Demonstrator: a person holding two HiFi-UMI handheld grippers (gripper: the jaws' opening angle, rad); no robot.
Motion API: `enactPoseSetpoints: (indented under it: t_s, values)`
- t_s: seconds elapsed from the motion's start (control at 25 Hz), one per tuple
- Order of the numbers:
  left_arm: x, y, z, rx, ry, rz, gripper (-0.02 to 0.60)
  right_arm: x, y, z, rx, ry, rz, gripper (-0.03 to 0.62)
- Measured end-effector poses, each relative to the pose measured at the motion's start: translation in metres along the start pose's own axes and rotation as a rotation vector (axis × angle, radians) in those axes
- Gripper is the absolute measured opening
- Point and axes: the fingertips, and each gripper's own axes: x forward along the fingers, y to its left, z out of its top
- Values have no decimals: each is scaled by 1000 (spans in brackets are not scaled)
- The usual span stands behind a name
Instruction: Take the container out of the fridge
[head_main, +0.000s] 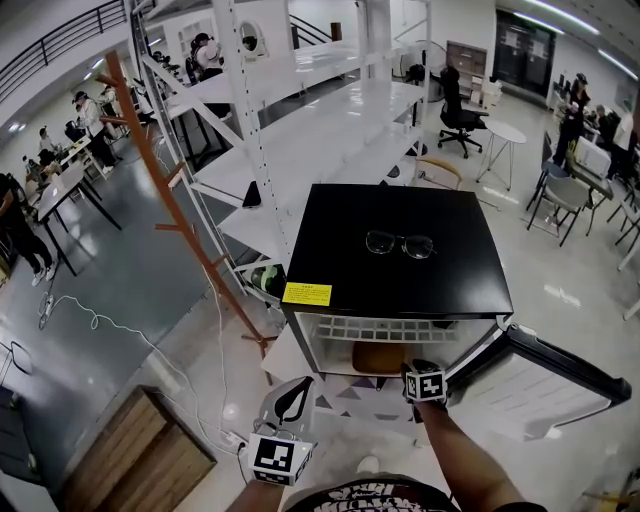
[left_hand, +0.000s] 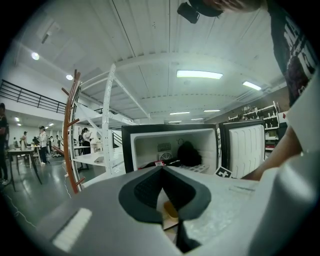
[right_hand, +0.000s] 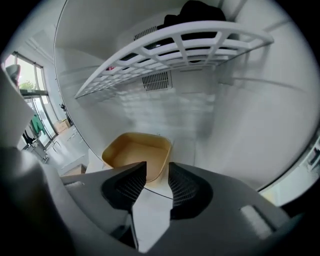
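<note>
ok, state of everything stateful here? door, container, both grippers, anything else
Fridge door: open, swung wide.
Container: inside the fridge, upright, empty, no lid.
Right gripper: open, jaws at the container's near rim, not clamped.
Left gripper: shut, empty, outside the fridge.
Glasses: lying on the fridge top.

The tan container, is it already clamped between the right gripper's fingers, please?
No, the right gripper is open, its fingers apart before the container.

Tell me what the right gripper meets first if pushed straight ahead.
Most likely the near rim of the tan container, which sits on the floor of the fridge just ahead of the right gripper, whose jaws stand open; exact depth is unclear.
</note>
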Motion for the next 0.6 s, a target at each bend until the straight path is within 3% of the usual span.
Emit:
enactPoseSetpoints:
  t_s: [0.6]
  values:
    - [-5, 1, -4, -6, 13, 21, 2, 29, 0, -14, 89, 106, 15, 170]
